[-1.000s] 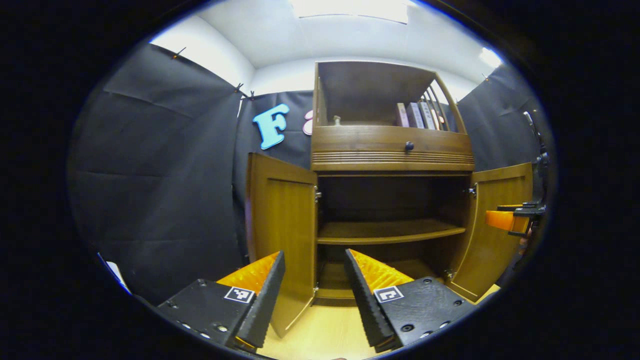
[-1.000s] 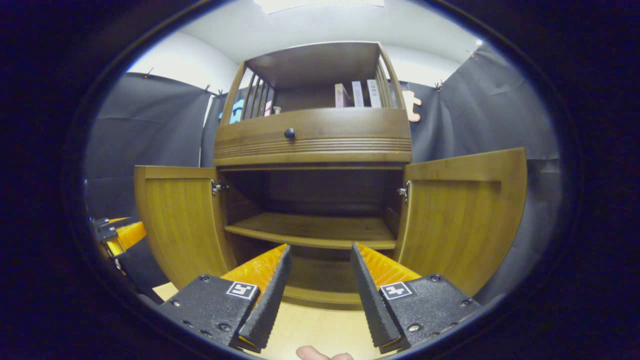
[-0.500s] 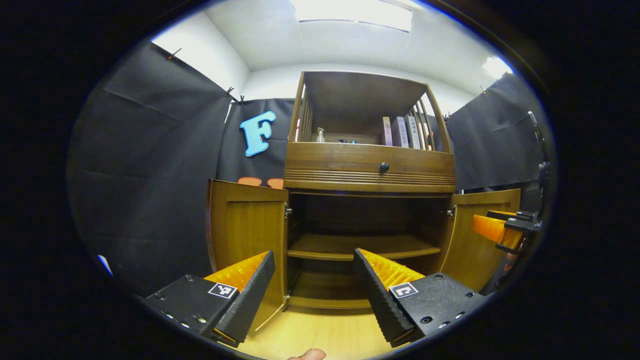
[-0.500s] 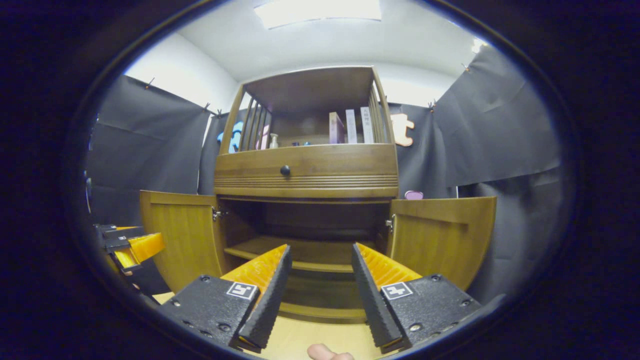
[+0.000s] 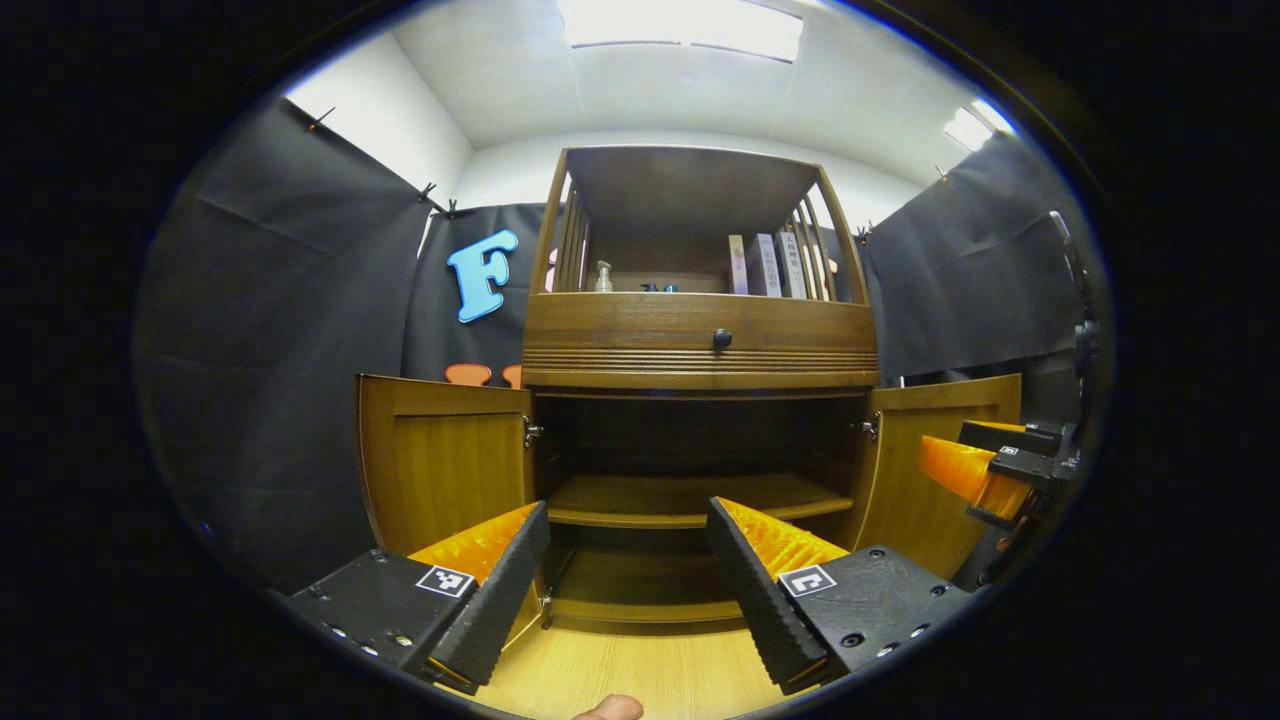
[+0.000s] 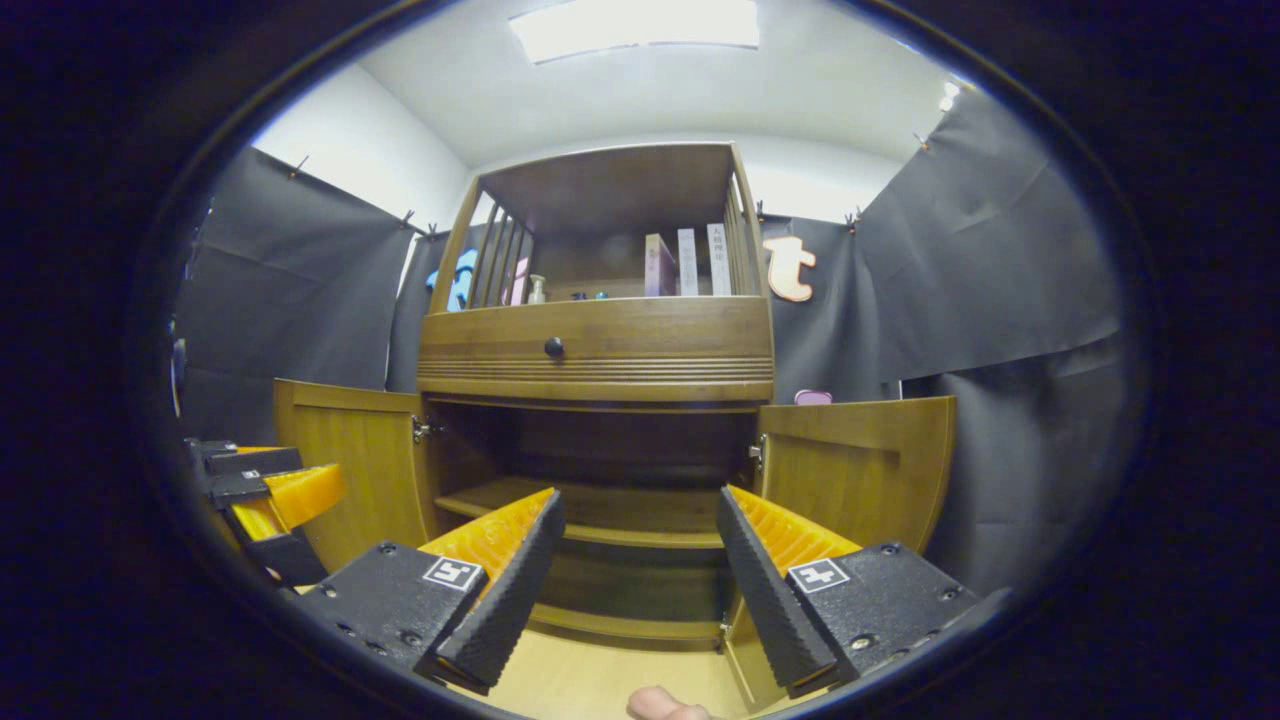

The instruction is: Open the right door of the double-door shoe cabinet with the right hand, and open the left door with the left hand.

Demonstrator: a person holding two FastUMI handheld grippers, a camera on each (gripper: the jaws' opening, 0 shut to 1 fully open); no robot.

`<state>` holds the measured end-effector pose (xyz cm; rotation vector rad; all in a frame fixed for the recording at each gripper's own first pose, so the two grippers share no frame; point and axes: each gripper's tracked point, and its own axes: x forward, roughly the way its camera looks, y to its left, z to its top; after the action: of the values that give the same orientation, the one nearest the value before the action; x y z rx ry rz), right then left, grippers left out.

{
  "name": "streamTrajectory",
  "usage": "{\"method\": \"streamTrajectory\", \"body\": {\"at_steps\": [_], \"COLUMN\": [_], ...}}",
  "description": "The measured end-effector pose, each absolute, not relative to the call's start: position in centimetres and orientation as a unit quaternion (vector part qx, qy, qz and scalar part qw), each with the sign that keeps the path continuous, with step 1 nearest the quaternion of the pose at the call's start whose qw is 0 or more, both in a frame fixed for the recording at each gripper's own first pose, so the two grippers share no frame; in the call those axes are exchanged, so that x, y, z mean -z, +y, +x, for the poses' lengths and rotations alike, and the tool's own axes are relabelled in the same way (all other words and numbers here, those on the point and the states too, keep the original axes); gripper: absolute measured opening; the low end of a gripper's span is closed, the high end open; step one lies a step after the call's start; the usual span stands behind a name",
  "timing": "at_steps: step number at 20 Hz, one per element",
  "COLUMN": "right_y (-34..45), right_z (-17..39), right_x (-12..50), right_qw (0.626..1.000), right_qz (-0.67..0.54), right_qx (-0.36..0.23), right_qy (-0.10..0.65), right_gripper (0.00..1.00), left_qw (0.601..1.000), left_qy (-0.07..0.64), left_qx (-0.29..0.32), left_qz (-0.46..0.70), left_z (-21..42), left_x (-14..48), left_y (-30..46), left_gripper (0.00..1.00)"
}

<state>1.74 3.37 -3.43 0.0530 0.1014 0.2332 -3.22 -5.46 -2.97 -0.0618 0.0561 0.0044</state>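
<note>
The wooden shoe cabinet [image 5: 700, 345] [image 6: 600, 350] stands ahead with both lower doors swung wide. Its left door [image 5: 440, 465] [image 6: 350, 460] and right door [image 5: 935, 470] [image 6: 860, 470] hang outward, baring a dark inside with one shelf [image 5: 690, 495] [image 6: 600, 505]. My left gripper [image 5: 625, 530] is open, back from the cabinet and holding nothing. My right gripper [image 6: 640, 515] is open too, also empty and clear of the doors. Each view catches the other gripper at its edge: the right gripper [image 5: 985, 465] and the left gripper [image 6: 265, 490].
A drawer with a dark knob [image 5: 721, 338] sits above the doors. The top shelf carries books [image 5: 765, 265] and a small bottle [image 5: 603, 277]. Light wood floor [image 5: 640, 670] lies before the cabinet. Black cloth walls close in on both sides. A fingertip [image 6: 660, 705] shows at the bottom.
Both grippers have drawn back from the cabinet, so it looks smaller and more centred. The doors stay wide open. Both grippers stay open, the right one slightly wider.
</note>
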Motion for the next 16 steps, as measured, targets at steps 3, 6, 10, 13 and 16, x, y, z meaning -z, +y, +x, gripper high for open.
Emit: {"method": "streamTrajectory", "body": {"at_steps": [3, 6, 10, 13, 16], "right_y": [3.7, 4.2, 4.7, 4.7, 4.5], "right_z": [2.0, 1.9, 1.9, 2.1, 2.2], "right_x": [3.4, 3.3, 4.3, 4.8, 5.2], "right_qw": [0.992, 0.992, 0.991, 0.991, 0.991], "right_qz": [0.020, 0.016, 0.013, 0.016, 0.017], "right_qx": [-0.119, -0.124, -0.131, -0.131, -0.129], "right_qy": [0.040, 0.024, 0.028, 0.039, 0.044], "right_gripper": [1.00, 1.00, 0.96, 0.96, 1.00], "left_qw": [0.999, 0.999, 0.999, 0.999, 0.999], "left_qy": [0.035, 0.047, 0.045, 0.035, 0.027], "left_qx": [0.003, 0.004, 0.000, -0.011, -0.016], "left_qz": [-0.027, -0.023, -0.021, -0.018, -0.017], "left_z": [-3.3, -3.4, -3.7, -3.7, -3.7], "left_x": [4.1, 5.3, 5.8, 5.4, 4.9], "left_y": [-6.3, -6.5, -6.2, -5.4, -4.9], "left_gripper": [1.00, 0.95, 0.95, 0.95, 0.95]}}
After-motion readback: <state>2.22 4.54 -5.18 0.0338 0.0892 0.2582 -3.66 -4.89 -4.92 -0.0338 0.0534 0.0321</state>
